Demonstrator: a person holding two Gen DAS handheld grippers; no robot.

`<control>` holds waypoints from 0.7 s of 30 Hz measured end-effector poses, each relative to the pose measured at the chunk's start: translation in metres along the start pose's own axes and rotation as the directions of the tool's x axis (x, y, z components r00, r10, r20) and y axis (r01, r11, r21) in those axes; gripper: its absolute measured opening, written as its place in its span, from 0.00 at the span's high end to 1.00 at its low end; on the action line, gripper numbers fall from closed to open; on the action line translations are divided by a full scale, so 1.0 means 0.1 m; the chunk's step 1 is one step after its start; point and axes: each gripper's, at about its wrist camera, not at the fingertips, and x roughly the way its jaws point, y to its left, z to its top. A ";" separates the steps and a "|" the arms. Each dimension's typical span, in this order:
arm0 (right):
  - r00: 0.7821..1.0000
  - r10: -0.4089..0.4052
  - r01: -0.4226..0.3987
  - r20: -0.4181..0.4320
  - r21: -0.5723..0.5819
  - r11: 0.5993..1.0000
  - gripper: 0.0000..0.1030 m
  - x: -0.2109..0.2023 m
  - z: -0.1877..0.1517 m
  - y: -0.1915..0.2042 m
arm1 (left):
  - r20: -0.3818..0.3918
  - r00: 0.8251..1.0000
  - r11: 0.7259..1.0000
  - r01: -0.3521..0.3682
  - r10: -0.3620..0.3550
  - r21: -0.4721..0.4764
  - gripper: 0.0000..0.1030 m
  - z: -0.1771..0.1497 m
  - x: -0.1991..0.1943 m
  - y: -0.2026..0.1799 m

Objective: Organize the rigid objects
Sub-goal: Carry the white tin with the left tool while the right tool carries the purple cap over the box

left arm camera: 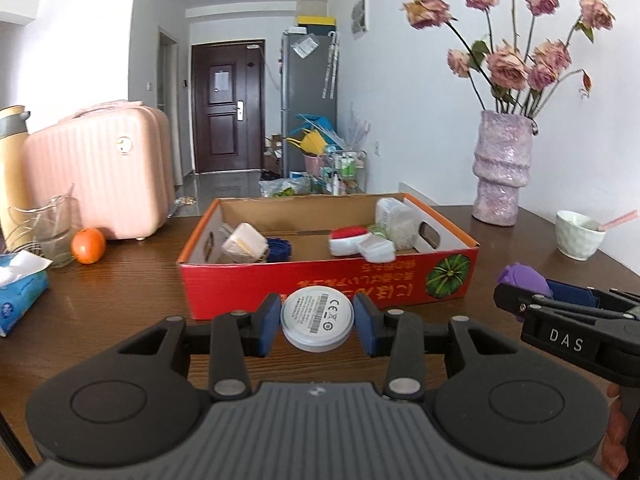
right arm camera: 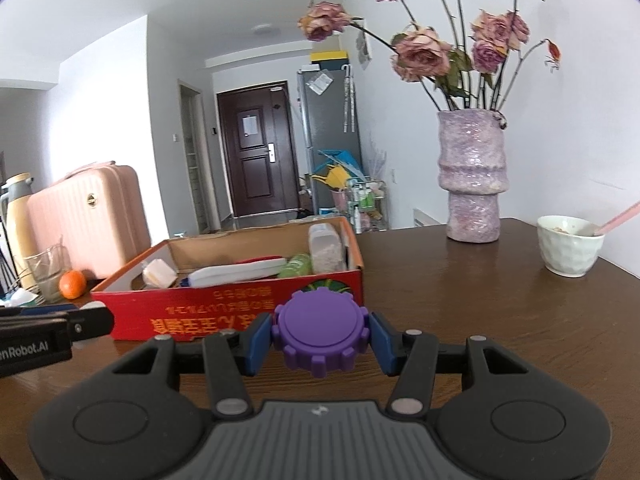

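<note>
A vase point(left arm camera: 502, 172) (dried roses), bowl point(left arm camera: 579, 234), orange point(left arm camera: 88, 245) and suitcase point(left arm camera: 98, 172).

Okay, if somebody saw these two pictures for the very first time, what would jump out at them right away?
Probably the two held pieces up front: a white round disc with a printed label clamped in the left gripper, and a purple gear-edged plastic cap in the right gripper. Just beyond them on the brown wooden table sits an open red cardboard box with several small items inside, and a lilac vase of dried pink roses stands at the far right.
</note>
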 end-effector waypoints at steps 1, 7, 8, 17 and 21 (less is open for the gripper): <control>1.000 0.006 -0.006 0.000 -0.002 1.000 0.50 0.00 0.00 0.02 | 0.003 1.000 1.000 -0.006 0.006 -0.004 0.61 0.00 -0.02 0.02; 0.999 0.038 -0.038 0.005 -0.017 0.999 0.50 -0.01 0.03 0.13 | 0.016 0.999 0.999 -0.032 0.032 -0.025 0.61 0.01 -0.08 0.11; 0.999 0.042 -0.041 0.006 -0.019 0.999 0.50 -0.01 0.03 0.14 | 0.019 0.999 0.999 -0.036 0.036 -0.029 0.61 0.02 -0.09 0.13; 0.998 0.064 -0.063 0.017 -0.042 0.997 0.50 0.03 0.13 0.28 | 0.040 0.997 0.996 -0.059 0.062 -0.067 0.61 0.11 -0.11 0.26; 0.997 0.070 -0.069 0.027 -0.051 0.996 0.50 0.05 0.18 0.32 | 0.046 0.996 0.995 -0.070 0.073 -0.072 0.61 0.14 -0.08 0.28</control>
